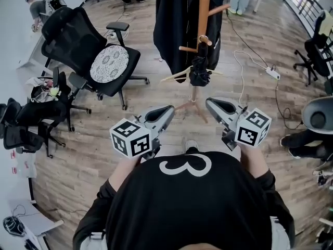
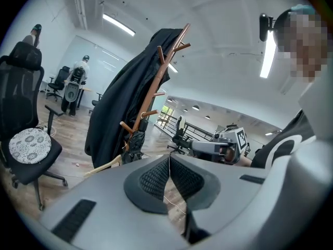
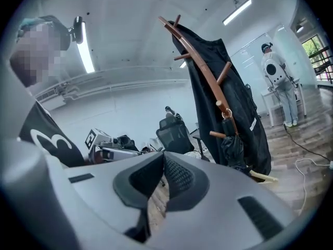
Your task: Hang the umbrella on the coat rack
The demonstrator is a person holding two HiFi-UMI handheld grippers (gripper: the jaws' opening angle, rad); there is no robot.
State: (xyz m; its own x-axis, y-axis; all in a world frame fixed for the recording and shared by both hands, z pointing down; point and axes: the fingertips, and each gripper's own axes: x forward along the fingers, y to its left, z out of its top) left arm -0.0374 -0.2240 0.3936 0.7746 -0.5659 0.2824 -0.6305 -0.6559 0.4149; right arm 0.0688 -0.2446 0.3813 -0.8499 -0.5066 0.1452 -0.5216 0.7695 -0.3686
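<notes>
Overhead, the head view shows the folded black umbrella [image 1: 199,70] hanging upright from a lower peg of the wooden rack [image 1: 203,9], its top loop round the peg and its body close against the pole. A black coat [image 1: 174,20] drapes over the rack's far side, and a pale hanger [image 1: 179,75] pokes out just beside the umbrella. The left hand-held gripper [image 1: 168,110] and the right hand-held gripper [image 1: 209,103] are held side by side above the wood floor [image 1: 156,95], both pointing toward the rack and well apart from the umbrella. A chair [image 1: 78,35] with a patterned cushion [image 1: 109,63] stands on the floor to the rack's left. Next, the left gripper view shows the left hand-held gripper [image 2: 169,163] with its pads pressed together and nothing between them; beyond, the umbrella [image 2: 136,144] hangs low on the rack [image 2: 156,87] beside the coat [image 2: 117,108], and the right hand-held gripper [image 2: 196,146] shows off to the right. Last, the right gripper view shows the right hand-held gripper [image 3: 163,163] likewise pressed together and empty, with the umbrella [image 3: 232,147] hanging by a ring from a peg of the rack [image 3: 203,69], the coat [image 3: 242,103] behind it, and the left hand-held gripper [image 3: 117,152] at the left.
</notes>
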